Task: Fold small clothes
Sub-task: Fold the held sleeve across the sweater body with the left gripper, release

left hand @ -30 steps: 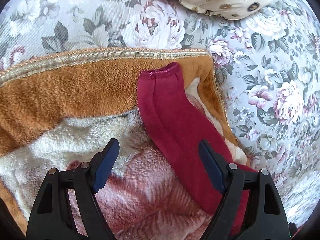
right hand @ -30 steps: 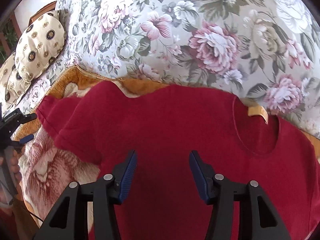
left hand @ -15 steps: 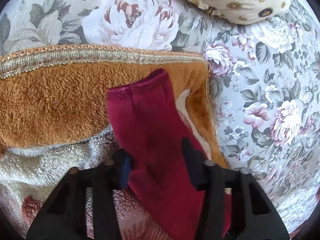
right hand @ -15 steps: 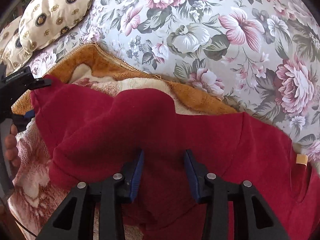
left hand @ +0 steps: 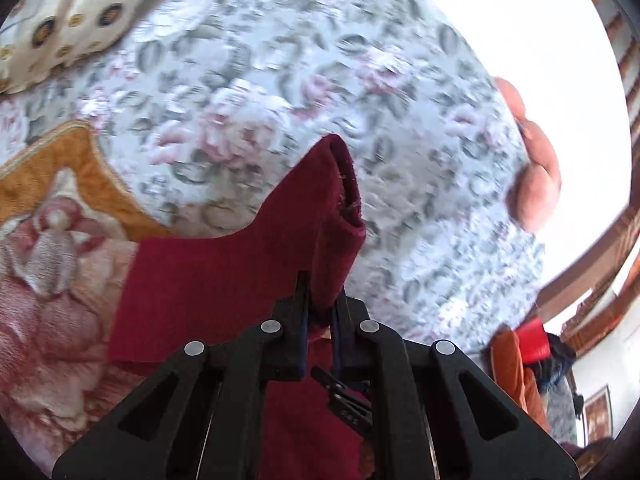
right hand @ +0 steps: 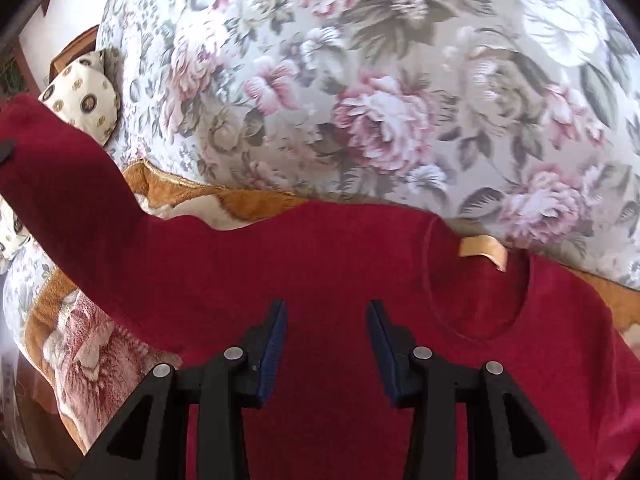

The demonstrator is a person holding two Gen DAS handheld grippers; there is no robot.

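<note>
A dark red shirt (right hand: 320,272) lies on a fleece blanket, neck hole (right hand: 480,288) and tan label (right hand: 482,250) at the right. My left gripper (left hand: 320,312) is shut on the shirt's sleeve (left hand: 320,208) and holds it lifted off the blanket, cuff pointing up. The raised sleeve (right hand: 60,184) shows at the left of the right wrist view. My right gripper (right hand: 326,340) is open and empty, just above the shirt's chest.
The fleece blanket (left hand: 48,240) with an orange border (right hand: 256,204) lies on a floral bedspread (right hand: 380,100). Cream patterned pillows (left hand: 68,20) (right hand: 86,100) sit at the far end. A person's fingers (left hand: 536,168) show at the right in the left wrist view.
My left gripper has shut on the sleeve and lifted it up and toward the shirt's body. My right gripper has stayed open and shifted back over the chest.
</note>
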